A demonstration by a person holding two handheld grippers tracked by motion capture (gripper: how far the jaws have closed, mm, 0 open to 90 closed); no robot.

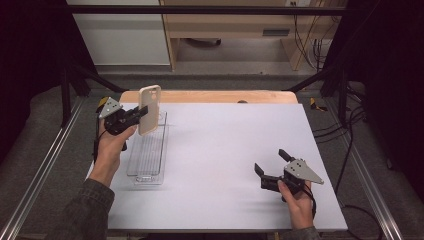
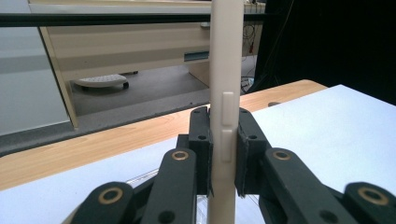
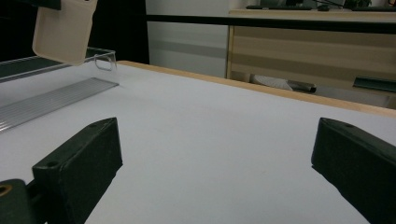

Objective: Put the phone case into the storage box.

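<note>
The left gripper (image 1: 131, 118) has its jaws clamped on the thin edges of a cream phone case (image 1: 149, 109), holding it upright in the air above the far end of a clear plastic tray (image 1: 145, 165) at the left side of the white table (image 1: 225, 145). No contents can be made out in the tray, whose ribbed floor shows bare. Well apart at the near right, the right gripper (image 1: 271, 165) rests low with its jaws spread wide and nothing between them

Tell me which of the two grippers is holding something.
The left gripper: its jaws are shut on the edge of the beige phone case, held upright above the clear tray. The right gripper rests open over the white tabletop.
</note>
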